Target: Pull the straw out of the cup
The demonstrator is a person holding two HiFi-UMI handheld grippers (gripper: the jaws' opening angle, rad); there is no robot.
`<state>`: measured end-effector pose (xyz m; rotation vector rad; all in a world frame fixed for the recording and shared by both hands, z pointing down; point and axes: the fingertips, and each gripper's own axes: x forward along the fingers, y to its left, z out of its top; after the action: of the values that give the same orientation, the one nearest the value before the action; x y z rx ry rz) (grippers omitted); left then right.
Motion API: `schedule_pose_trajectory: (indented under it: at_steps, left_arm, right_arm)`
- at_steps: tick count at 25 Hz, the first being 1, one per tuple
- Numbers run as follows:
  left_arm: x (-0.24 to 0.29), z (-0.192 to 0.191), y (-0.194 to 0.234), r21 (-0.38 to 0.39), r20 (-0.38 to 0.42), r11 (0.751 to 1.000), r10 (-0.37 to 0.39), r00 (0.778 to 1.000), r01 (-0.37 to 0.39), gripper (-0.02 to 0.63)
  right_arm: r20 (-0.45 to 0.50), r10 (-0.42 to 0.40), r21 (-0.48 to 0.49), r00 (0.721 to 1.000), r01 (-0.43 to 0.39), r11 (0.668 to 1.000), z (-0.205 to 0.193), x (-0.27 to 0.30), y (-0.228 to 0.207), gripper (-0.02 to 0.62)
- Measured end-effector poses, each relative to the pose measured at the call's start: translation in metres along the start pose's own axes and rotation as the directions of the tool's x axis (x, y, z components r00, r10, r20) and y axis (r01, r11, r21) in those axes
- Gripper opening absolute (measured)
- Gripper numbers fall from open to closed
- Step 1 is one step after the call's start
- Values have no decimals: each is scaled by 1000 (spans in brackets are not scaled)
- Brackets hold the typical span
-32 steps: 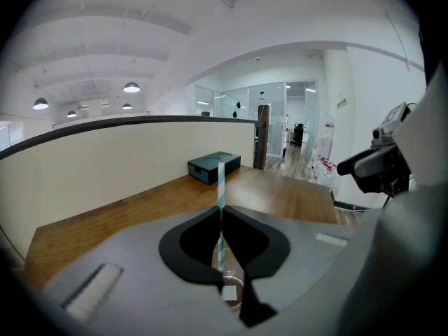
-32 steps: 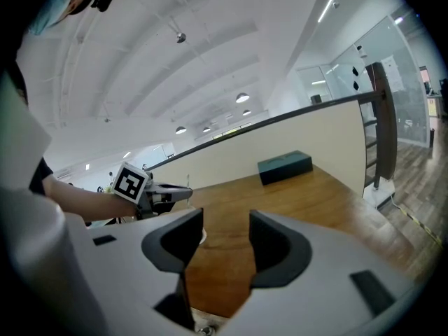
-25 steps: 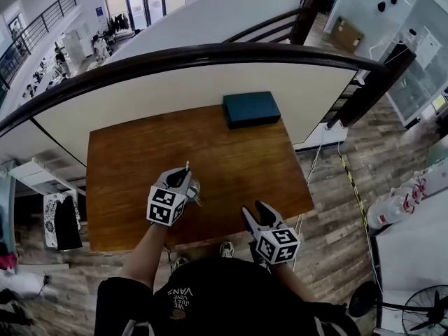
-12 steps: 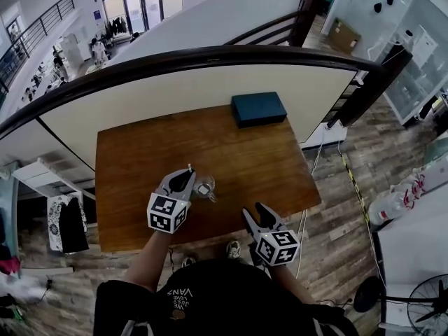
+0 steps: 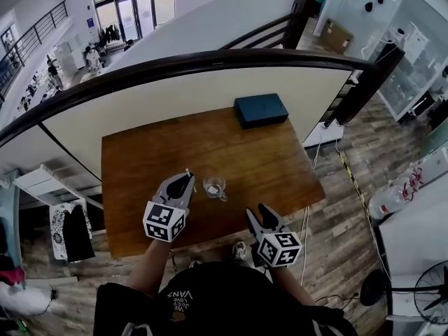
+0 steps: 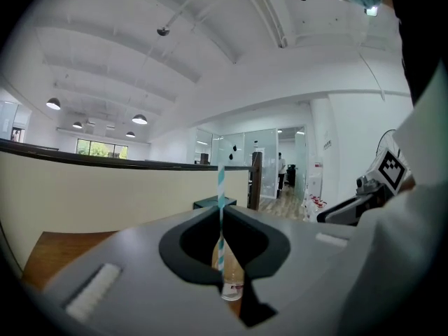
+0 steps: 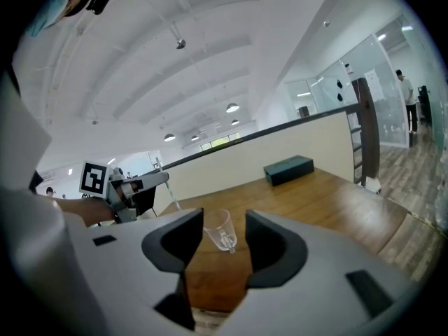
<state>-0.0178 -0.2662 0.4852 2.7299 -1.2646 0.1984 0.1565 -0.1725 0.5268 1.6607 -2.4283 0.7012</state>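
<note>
A clear cup [image 5: 214,187] stands on the wooden table [image 5: 273,159] with nothing in it. My left gripper [image 5: 187,178] hangs just left of the cup and apart from it. It is shut on a white-and-teal striped straw [image 6: 220,208], which stands upright between the jaws and pokes out above the tips [image 5: 187,171]. In the left gripper view the cup [image 6: 232,283] shows below and beyond the jaws. My right gripper [image 5: 256,211] is open near the table's front edge, with nothing between its fingers. In the right gripper view the cup [image 7: 219,229] sits ahead of the jaws, with the left gripper [image 7: 129,186] to its left.
A dark blue box [image 5: 260,110] lies at the table's far edge, against a curved cream wall with a dark rail [image 5: 210,58]. The table's front edge [image 5: 210,238] runs just ahead of the person. Wooden floor lies to the right.
My left gripper has drawn up and to the left, away from the cup, with the straw in it. The cup now stands uncovered beside it. The right gripper has shifted only slightly.
</note>
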Motion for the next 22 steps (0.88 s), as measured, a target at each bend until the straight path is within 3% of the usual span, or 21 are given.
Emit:
schedule_pose_trajectory:
  at_steps: [7, 22]
  left_arm:
    - [-38, -6, 22, -43, 24, 999, 30, 999, -29, 23]
    - [-106, -46, 48, -61, -22, 997, 45, 999, -46, 23]
  right_arm:
    - [6, -16, 7, 1000, 16, 1000, -12, -1, 27, 190]
    - [8, -34, 12, 999, 34, 999, -38, 3, 82, 189]
